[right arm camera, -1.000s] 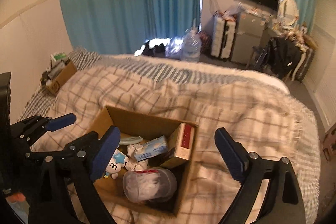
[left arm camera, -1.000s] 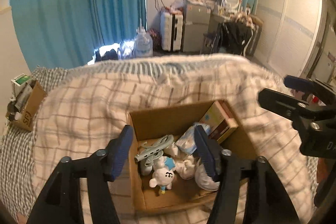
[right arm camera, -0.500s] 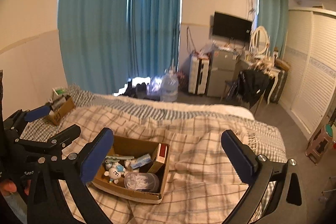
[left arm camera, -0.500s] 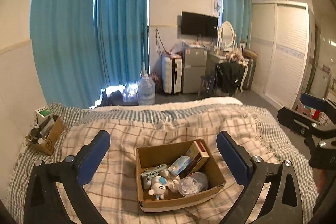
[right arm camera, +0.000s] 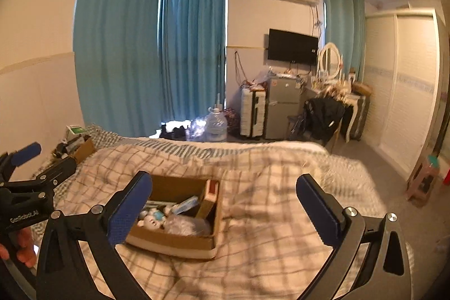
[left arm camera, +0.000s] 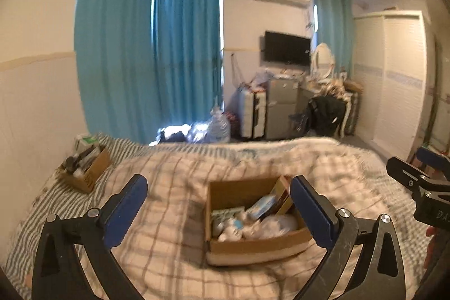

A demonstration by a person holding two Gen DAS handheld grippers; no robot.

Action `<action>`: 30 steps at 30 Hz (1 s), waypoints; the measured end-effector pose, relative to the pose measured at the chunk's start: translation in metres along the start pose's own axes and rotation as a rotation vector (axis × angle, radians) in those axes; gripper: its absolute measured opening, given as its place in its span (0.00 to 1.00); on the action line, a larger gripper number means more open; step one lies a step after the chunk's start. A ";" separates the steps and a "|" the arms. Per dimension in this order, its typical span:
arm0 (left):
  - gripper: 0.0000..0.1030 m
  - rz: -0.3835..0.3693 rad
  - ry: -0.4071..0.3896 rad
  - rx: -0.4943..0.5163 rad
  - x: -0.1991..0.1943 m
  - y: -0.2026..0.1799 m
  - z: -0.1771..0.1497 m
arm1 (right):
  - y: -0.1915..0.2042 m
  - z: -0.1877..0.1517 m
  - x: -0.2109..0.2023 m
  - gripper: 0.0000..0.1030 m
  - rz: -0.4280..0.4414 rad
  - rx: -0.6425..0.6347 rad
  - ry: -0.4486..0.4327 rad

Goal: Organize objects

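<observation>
An open cardboard box (left arm camera: 254,246) sits on the plaid bedspread; it also shows in the right wrist view (right arm camera: 180,239). It holds a red and tan carton (right arm camera: 209,197), a blue and white packet (left arm camera: 263,205), small white toys (right arm camera: 150,218) and a clear bag (left arm camera: 278,224). My left gripper (left arm camera: 219,208) is open and empty, held back above the bed in front of the box. My right gripper (right arm camera: 225,204) is open and empty, to the right of the box. Each gripper shows at the edge of the other's view.
A second small cardboard box (left arm camera: 84,169) with odds and ends sits at the bed's far left by the wall. Beyond the bed stand a water jug (right arm camera: 215,125), a suitcase (right arm camera: 253,114), a small fridge (right arm camera: 282,108) and a dresser. A stool (right arm camera: 424,180) stands on the floor right.
Both grippers have pulled back and up from the box, and the left one has opened wide from a narrower gap. The box now looks smaller and farther away. Its contents are unchanged.
</observation>
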State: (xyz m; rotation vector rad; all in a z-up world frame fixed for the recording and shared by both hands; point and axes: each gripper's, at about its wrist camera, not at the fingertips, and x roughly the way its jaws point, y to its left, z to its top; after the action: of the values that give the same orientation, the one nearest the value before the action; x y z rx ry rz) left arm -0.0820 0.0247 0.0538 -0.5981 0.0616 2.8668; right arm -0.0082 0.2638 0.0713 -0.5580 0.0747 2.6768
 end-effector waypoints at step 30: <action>1.00 -0.007 0.094 -0.036 0.016 0.007 -0.057 | 0.013 -0.052 0.035 0.99 -0.036 -0.030 0.079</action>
State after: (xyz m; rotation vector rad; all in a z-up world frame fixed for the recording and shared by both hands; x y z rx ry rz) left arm -0.0759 0.0162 -0.0051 -0.7377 0.0227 2.8376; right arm -0.0232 0.2581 0.0096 -0.6688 0.0459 2.6244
